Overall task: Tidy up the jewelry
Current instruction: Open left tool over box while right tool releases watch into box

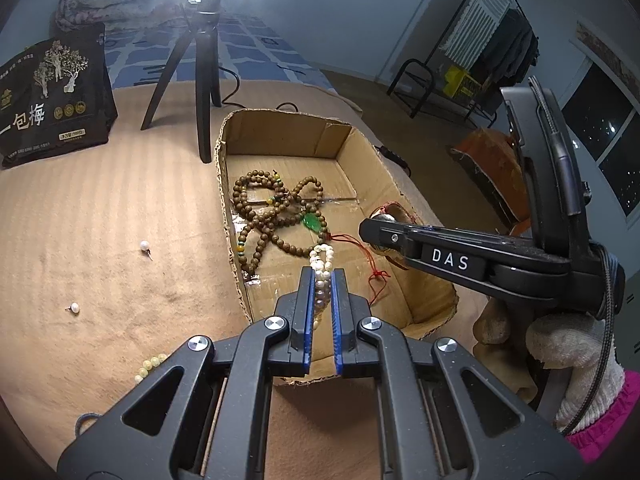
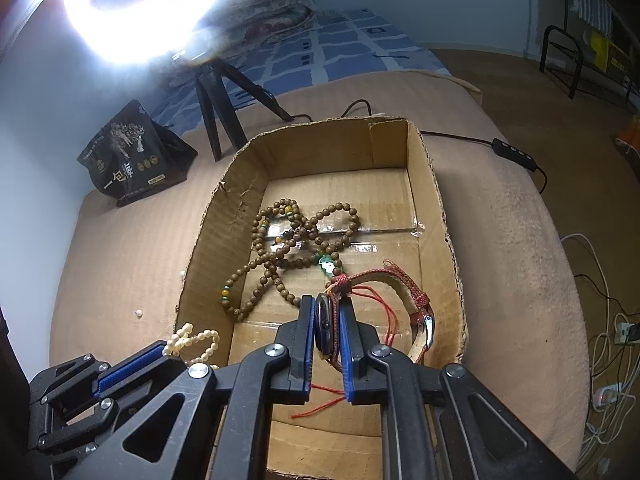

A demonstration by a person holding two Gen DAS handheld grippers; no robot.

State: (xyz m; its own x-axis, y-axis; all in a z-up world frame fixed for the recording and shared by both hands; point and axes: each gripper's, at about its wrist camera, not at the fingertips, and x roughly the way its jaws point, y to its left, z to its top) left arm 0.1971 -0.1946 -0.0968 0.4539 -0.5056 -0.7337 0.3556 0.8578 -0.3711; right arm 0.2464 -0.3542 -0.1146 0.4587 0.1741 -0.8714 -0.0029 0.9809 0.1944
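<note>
An open cardboard box point(image 1: 340, 136) point(image 2: 436, 184) sits on a tan blanket. Inside lie brown wooden bead strands point(image 1: 276, 212) point(image 2: 296, 240) with a green pendant point(image 1: 312, 222) on red cord. My left gripper point(image 1: 322, 276) is shut on a white pearl bracelet point(image 1: 322, 264) and holds it over the box; the bracelet also shows in the right wrist view point(image 2: 196, 340). My right gripper point(image 2: 326, 304) is shut on a watch point(image 2: 323, 328) with a red woven strap point(image 2: 416, 300), low inside the box.
Two loose pearl earrings point(image 1: 145, 246) point(image 1: 74, 308) and a pale bead bracelet point(image 1: 150, 364) lie on the blanket left of the box. A black snack bag point(image 1: 52, 100) and a tripod point(image 1: 204, 80) stand behind. Cables run at the right point(image 2: 516, 152).
</note>
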